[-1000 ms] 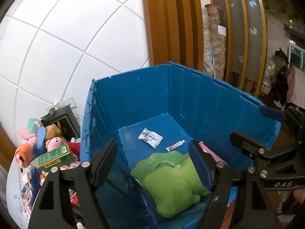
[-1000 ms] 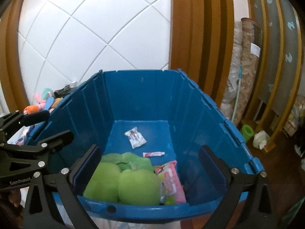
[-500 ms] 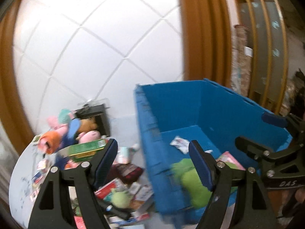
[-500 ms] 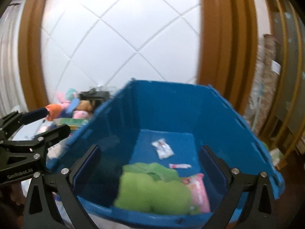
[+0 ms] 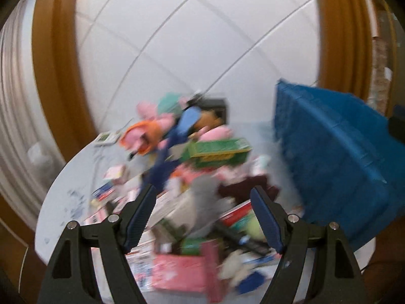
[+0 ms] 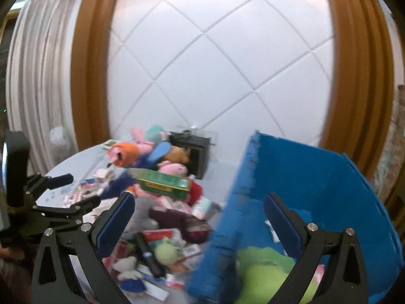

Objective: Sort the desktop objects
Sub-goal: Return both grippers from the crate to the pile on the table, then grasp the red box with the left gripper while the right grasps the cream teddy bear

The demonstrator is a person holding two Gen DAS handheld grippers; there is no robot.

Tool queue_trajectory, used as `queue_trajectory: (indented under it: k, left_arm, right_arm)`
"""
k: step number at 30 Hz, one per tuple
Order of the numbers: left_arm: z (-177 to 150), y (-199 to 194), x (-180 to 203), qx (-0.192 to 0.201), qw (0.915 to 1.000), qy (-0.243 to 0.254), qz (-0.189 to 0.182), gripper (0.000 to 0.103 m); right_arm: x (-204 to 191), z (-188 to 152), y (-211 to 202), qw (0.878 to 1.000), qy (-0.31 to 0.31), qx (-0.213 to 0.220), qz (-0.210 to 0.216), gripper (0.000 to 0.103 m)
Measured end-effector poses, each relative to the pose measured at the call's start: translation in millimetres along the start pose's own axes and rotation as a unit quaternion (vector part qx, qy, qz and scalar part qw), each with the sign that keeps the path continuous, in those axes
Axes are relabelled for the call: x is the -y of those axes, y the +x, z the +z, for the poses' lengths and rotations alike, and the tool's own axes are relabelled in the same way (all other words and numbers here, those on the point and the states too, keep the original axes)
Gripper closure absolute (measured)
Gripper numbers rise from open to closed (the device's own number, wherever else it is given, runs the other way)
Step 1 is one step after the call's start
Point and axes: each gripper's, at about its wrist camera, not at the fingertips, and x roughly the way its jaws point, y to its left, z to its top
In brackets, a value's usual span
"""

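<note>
Desktop clutter is what both grippers are pointed at right now: a heap of boxes, packets and plush toys piled on the white table (image 5: pixel 63 182) just left of the blue bin (image 6: pixel 316 177).

Left gripper (image 5: pixel 202 215) has its jaws spread wide with nothing between them, hovering over the near edge of the heap. Closest to it is a pink box (image 5: pixel 179 271), though it's smeared by blur so I can't tell much more. Right gripper (image 6: pixel 200 217) is also wide open and empty, sitting above the bin's left wall, half over the heap and half over the bin. Inside the bin near that wall there's a green plush (image 6: pixel 268 276).

Further back from the bin, a green carton (image 6: pixel 164 182) is perched on top of the pile, with the orange and pink plush toys (image 6: pixel 131 152) behind it and a black box (image 6: pixel 192 149) against the wall.

What I'd worry about: everything's stacked loosely, so grabbing something low down could tip that green carton off, or shove small packets over the table edge. The right gripper also looks close to the bin wall and could clip it coming down.

Compared to a second ago, both cameras have swung left, from looking into the bin to mostly the pile, with the jaws just as wide.
</note>
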Motion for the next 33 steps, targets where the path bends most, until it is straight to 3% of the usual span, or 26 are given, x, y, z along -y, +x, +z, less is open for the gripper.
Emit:
queue_trajectory:
  k: [5,9,14,20,24,29,33]
  left_arm:
    - [-35,27,-58,-0.049,0.9984,-0.002,0.028,0.026]
    - [-68,51,-91,-0.089,0.9957,-0.010,0.026,0.026]
    - [-113,75,-121,-0.141,0.9895,-0.021,0.025,0.026]
    - [-168,101,-156,-0.205,0.9765,-0.043,0.050,0.026]
    - [-184,118,-164,-0.227,0.9710,-0.066,0.039,0.026]
    - [-189,134,-155,-0.242,0.9683,-0.054,0.031,0.026]
    - [-177,131,-147,-0.229,0.9723,-0.047,0.012,0.026]
  right_arm:
    - [-54,0,20,0.999,-0.016,-0.006,0.028,0.000]
    - [-91,-12,38,0.998,-0.029,-0.024,0.047,0.000]
    - [-115,-51,82,0.993,-0.022,-0.098,0.057,0.000]
    - [-116,-117,127,0.978,0.009,-0.202,0.055,0.000]
    - [-108,-157,146,0.963,0.033,-0.263,0.049,0.000]
    - [-99,-179,151,0.953,0.046,-0.296,0.039,0.000]
    - [-95,-179,151,0.953,0.053,-0.298,0.034,0.000]
